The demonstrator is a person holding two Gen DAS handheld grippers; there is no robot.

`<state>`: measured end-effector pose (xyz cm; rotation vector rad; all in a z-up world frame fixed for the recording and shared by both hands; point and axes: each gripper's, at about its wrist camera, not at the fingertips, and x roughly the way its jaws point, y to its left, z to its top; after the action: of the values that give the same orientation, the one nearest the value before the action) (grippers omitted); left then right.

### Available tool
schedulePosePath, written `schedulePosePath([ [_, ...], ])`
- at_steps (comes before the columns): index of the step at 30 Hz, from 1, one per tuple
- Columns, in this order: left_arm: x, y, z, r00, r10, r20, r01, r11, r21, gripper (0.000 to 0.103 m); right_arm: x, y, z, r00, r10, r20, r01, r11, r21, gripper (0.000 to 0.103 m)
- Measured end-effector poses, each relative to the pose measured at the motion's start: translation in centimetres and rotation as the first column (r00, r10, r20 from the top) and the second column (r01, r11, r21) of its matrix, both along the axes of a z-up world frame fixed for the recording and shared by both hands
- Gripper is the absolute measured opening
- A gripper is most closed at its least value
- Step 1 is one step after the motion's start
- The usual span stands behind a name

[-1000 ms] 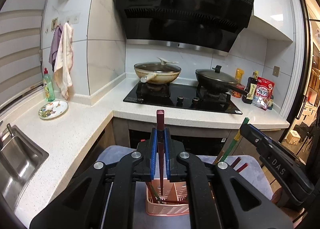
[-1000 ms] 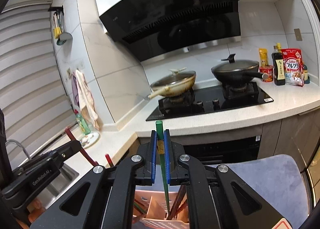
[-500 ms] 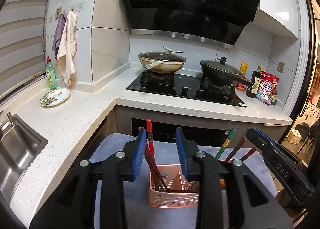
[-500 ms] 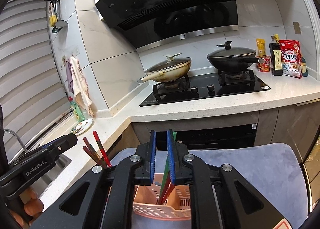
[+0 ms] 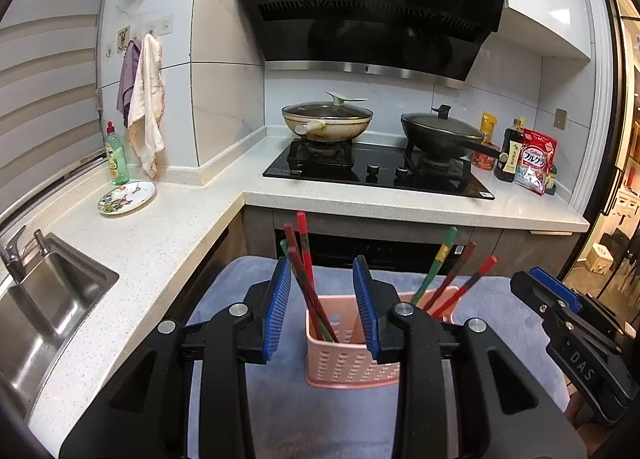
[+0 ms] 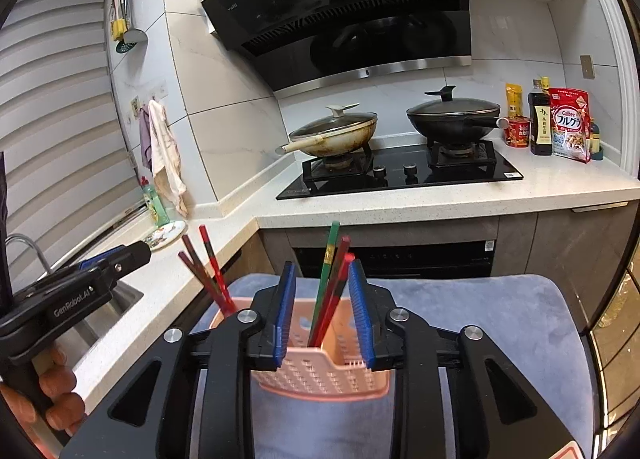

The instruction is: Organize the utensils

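A pink perforated utensil basket (image 5: 352, 359) stands on a blue-grey cloth (image 5: 320, 411); it also shows in the right wrist view (image 6: 320, 373). Red and green chopsticks (image 5: 306, 279) lean in its left compartment, and another bunch (image 5: 448, 279) leans in its right one. My left gripper (image 5: 324, 307) is open and empty, its jaws either side of the left bunch. My right gripper (image 6: 324, 309) is open and empty, its jaws either side of the right bunch (image 6: 330, 287). The left bunch (image 6: 206, 271) stands beside it.
A white counter (image 5: 160, 227) wraps around the cloth, with a steel sink (image 5: 36, 319) at left, a plate (image 5: 127, 197) and a soap bottle (image 5: 116, 157). Behind is a black hob (image 5: 376, 171) with two lidded pans and some packets (image 5: 534, 163).
Both grippers have opened and let their chopsticks drop into the basket. Both have drawn back from it, so the basket shows more fully.
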<state>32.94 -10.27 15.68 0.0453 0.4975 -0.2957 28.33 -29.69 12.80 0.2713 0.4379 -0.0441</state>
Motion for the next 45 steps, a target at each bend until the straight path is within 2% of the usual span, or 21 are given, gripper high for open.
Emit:
schedulePosePath([
  [13,-6.6,0.9,-1.3,1.0,0.017,-0.024,-0.015,0.998,0.065,0.031,-7.6,2.8,-1.0,0.997,0.01,-0.078,-0.013,0.999,-0.046,0.029],
  [16,-8.2,1.3,-1.7,0.999,0.027,-0.029,-0.025,0.996,0.084,0.04,-9.3,3.4,-1.1,0.996,0.006,-0.088,-0.011,0.998,-0.063,0.039],
  [25,-12.0,2.9,-2.8,0.998,0.052,-0.043,-0.047,0.994,0.103,0.047,-13.3,4.6,-2.0,0.99,-0.021,-0.137,0.008,0.995,-0.1,0.04],
  [45,-14.7,4.2,-5.3,0.989,0.092,-0.113,-0.079,0.991,0.108,0.047,-17.2,4.7,-4.1,0.98,-0.044,-0.196,0.028,0.996,-0.083,0.042],
])
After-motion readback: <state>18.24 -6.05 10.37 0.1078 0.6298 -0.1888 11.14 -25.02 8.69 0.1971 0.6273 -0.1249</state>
